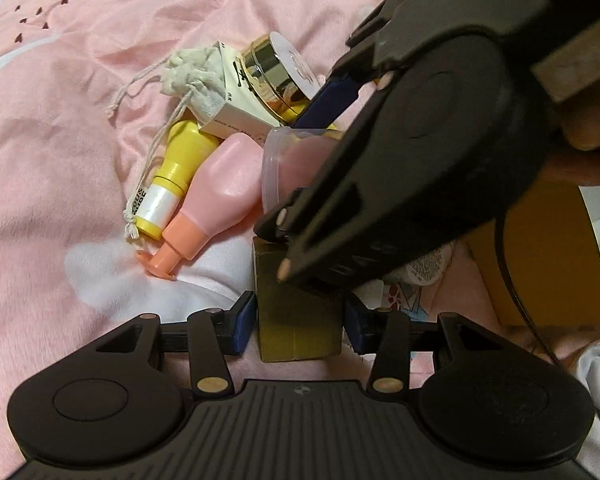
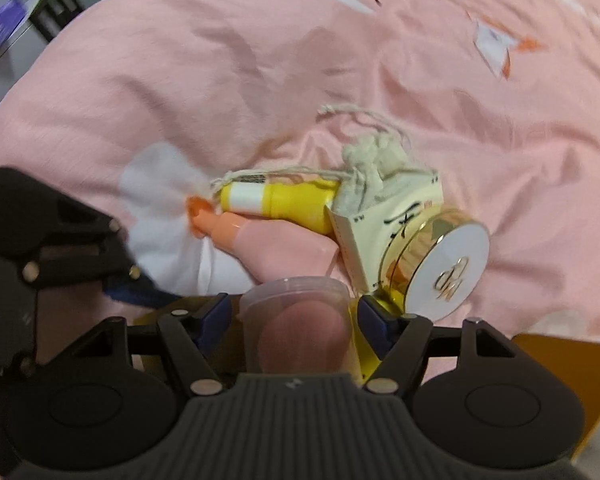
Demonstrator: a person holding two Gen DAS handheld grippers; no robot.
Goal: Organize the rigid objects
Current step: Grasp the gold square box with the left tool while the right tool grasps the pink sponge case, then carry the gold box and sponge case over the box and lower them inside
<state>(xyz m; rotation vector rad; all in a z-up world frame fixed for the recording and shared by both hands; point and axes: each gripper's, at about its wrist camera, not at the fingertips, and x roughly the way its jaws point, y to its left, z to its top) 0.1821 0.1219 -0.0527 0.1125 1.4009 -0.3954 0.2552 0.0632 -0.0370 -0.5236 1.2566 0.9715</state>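
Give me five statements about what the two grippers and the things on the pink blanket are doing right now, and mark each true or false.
1. The left gripper has a small olive-gold box between its fingers. True.
2. The right gripper is around a clear plastic cup. True.
3. The yellow bottle stands upright on the blanket. False: it lies on its side, next to the pink bottle.
4. The round gold jar has a black lid. False: its lid is white with a gold emblem.
5. A cloth drawstring pouch lies beside the cream box. True.
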